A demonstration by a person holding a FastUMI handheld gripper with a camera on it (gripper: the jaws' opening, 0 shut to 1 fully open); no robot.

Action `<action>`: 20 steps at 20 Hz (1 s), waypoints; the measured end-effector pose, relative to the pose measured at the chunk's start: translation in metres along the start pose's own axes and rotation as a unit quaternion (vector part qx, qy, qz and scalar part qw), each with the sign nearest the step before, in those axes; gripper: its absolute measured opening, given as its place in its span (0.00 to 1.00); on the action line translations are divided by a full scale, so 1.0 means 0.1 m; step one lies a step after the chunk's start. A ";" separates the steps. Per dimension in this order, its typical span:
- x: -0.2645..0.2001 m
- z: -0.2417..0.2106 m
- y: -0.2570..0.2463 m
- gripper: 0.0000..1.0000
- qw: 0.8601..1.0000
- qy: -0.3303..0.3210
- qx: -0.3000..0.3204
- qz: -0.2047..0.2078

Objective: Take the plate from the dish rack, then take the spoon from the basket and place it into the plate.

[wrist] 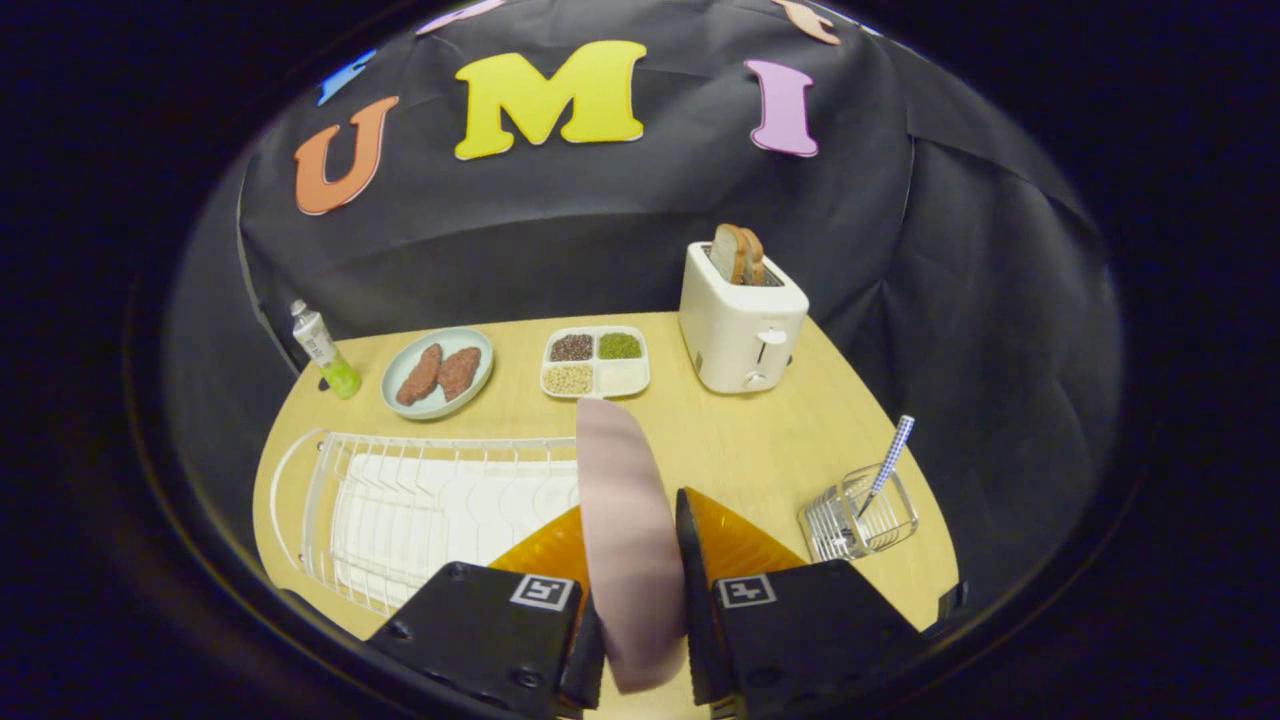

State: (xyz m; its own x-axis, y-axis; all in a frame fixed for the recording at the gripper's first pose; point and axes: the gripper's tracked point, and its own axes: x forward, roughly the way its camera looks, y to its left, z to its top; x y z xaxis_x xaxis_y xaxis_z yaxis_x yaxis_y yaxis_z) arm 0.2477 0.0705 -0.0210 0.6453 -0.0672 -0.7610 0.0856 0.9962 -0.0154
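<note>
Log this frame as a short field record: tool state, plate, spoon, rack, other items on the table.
tool: shut on the plate
plate: pink, held edge-on between the fingers, off the rack
spoon: checked handle, standing in the wire basket, right of the tool
dish rack: white, left of the tool, no dishes visible in it
others: toaster with bread, divided tray, patty dish, bottle
</note>
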 end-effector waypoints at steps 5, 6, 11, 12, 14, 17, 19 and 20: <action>-0.39 -0.07 0.24 0.32 0.995 -0.016 0.023 0.093; -0.45 -0.14 0.25 0.32 0.994 -0.020 0.024 0.108; -0.79 -0.74 0.16 0.32 0.982 -0.007 0.045 0.183; -0.83 -0.89 0.13 0.32 0.980 -0.004 0.045 0.192; -0.86 -1.23 0.09 0.32 0.975 0.010 0.055 0.213; -0.81 -1.68 0.04 0.32 0.967 0.029 0.079 0.239; -0.73 -1.97 0.01 0.32 0.959 0.050 0.106 0.259; -0.70 -2.08 0.01 0.32 0.954 0.058 0.119 0.269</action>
State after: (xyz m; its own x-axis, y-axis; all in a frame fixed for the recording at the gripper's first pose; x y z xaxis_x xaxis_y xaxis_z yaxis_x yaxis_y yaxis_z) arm 0.0453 0.0876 -0.1027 0.5579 0.4702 -0.6838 -0.0561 0.8435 0.5343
